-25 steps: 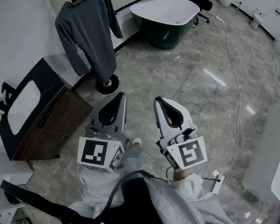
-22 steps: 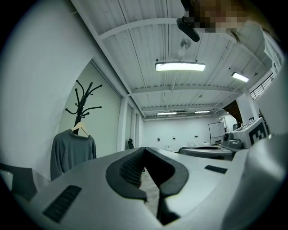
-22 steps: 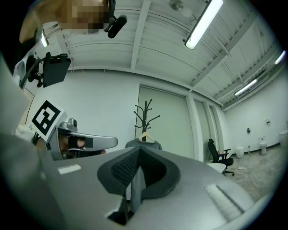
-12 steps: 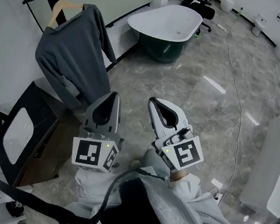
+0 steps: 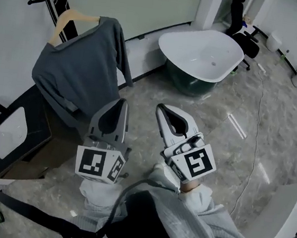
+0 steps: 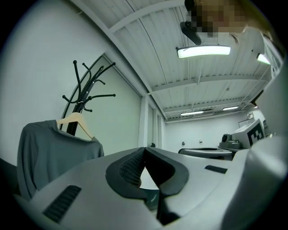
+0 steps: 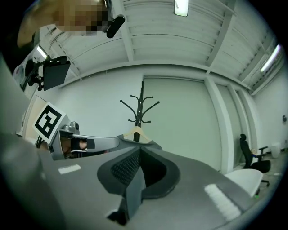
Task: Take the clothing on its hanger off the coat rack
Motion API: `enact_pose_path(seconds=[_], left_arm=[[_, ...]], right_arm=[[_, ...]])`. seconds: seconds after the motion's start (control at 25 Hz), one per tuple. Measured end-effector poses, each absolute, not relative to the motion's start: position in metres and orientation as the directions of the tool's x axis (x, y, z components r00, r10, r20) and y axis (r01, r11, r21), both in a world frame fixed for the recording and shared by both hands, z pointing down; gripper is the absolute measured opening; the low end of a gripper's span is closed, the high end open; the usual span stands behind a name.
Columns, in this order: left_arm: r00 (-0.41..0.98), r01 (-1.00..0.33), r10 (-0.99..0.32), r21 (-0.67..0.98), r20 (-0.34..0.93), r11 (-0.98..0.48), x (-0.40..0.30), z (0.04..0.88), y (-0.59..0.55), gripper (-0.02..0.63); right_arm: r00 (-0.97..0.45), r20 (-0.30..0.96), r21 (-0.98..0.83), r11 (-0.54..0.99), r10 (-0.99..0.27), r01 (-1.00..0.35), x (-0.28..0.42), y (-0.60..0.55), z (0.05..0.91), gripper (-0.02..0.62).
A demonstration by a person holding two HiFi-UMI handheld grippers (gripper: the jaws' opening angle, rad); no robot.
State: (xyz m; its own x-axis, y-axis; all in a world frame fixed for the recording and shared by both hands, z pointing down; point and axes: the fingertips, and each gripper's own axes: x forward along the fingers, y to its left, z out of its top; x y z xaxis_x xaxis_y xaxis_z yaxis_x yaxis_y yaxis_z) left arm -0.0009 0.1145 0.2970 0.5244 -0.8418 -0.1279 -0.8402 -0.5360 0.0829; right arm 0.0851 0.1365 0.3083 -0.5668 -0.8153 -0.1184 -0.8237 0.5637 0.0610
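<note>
The stone floor [image 5: 230,152] fills most of the head view. A white bathtub [image 5: 201,52] stands ahead and to the right of the right gripper [image 5: 161,109], well apart from it. A dark washbasin cabinet [image 5: 35,129] stands to the left of the left gripper [image 5: 121,103].

The black coat rack [image 7: 141,105] rises ahead and to the left of both grippers, against the wall. On it hangs the task's thing, a grey sweater [image 5: 76,75] on a pale wooden hanger [image 6: 75,118]. Its lower edge is near the left gripper's tip in the head view, but nothing touches it.

Both grippers are fully closed, pad against pad, and neither holds anything. They point forward side by side.

The sweater looks soft and light. It will probably swing and fold when it is moved, and it could slide off the smooth wood if the hanger tips. The hanger is the stiff part, so the better hold seems to be on the wood near its neck or on a bare piece of its arm, not on the cloth. The hanger's hook is too small to see well. It likely must be lifted up before it comes free of the rack. The jaws must open first.
</note>
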Motion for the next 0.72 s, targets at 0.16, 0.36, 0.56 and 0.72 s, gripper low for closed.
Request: enact_pose_path(seconds=[0.16, 0.36, 0.56, 0.72], left_arm=[[0.402, -0.904, -0.906, 0.099, -0.129, -0.415, 0.008, 0.294, 0.082, 0.005], [0.245, -0.964, -0.966, 0.089, -0.080, -0.252, -0.022, 0.310, 0.048, 0.005], [0.122, -0.989, -0.992, 0.083, -0.038, -0.125, -0.076, 0.326, 0.010, 0.005], [0.092, -0.993, -0.994, 0.062, -0.051, -0.095, -0.112, 0.320, -0.034, 0.005]], right_arm=[[-0.690, -0.109, 0.078, 0.686, -0.716, -0.724, 0.095, 0.085, 0.300, 0.003], [-0.788, -0.114, 0.008, 0.793, -0.605, -0.609, 0.070, 0.031, 0.311, 0.003], [-0.858, -0.094, -0.005, 0.862, -0.505, -0.507, 0.018, -0.022, 0.332, 0.003], [-0.884, -0.115, 0.025, 0.889, -0.452, -0.458, -0.021, -0.068, 0.327, 0.003]])
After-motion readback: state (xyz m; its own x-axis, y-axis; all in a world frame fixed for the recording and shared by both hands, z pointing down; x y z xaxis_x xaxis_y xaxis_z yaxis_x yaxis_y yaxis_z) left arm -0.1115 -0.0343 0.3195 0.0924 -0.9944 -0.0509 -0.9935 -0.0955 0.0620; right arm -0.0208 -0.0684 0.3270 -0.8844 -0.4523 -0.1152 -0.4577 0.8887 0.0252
